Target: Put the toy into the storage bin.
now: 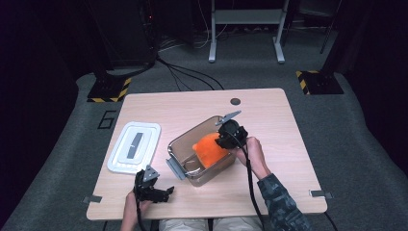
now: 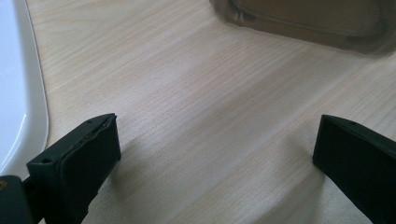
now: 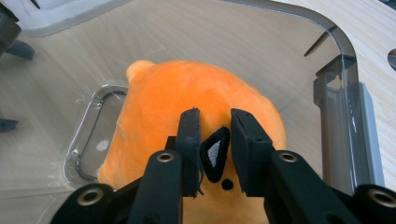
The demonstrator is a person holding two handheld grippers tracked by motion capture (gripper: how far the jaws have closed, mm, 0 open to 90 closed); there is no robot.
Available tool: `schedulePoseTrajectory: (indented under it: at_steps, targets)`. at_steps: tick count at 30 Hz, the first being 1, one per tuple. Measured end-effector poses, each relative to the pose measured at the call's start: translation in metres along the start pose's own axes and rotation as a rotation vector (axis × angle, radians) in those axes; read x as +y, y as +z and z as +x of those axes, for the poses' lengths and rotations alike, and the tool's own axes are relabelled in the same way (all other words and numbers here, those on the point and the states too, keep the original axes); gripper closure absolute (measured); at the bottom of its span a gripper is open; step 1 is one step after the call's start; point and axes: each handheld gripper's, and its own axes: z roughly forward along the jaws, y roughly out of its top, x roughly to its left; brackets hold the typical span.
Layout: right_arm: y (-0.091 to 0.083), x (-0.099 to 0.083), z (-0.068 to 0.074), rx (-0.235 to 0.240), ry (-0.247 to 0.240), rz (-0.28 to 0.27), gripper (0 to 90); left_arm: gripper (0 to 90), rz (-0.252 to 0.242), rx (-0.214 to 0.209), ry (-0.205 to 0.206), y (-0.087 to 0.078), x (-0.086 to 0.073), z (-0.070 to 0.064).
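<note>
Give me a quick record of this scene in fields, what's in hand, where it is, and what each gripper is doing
Work in hand: orange plush toy held inside the clear bin
Right gripper: shut on a black patch of the toy, over the bin
Left gripper: open, holding nothing, low over the wooden table
White lid: flat on the table, left of the bin, off it
Bin latches: grey clip at the bin's near-left end
Toy contact with bin floor: cannot tell
</note>
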Motion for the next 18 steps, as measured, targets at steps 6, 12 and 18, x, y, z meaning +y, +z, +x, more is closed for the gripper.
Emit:
schedulePoseTrajectory:
  at_steps: [6, 12, 18]
  targets:
    - [-0.007, -0.001, -0.002, 0.018, 0.015, -0.032, 54.7, 0.6, 0.000, 0.000, 0.000, 0.000, 0.000, 0.000]
    - [-0.020, -0.006, -0.006, 0.009, 0.050, -0.087, 31.5, 0.6, 0.000, 0.000, 0.000, 0.000, 0.000, 0.000]
    - [-0.038, -0.017, -0.016, -0.027, 0.076, -0.170, 16.1, 0.6, 0.000, 0.000, 0.000, 0.000, 0.000, 0.000]
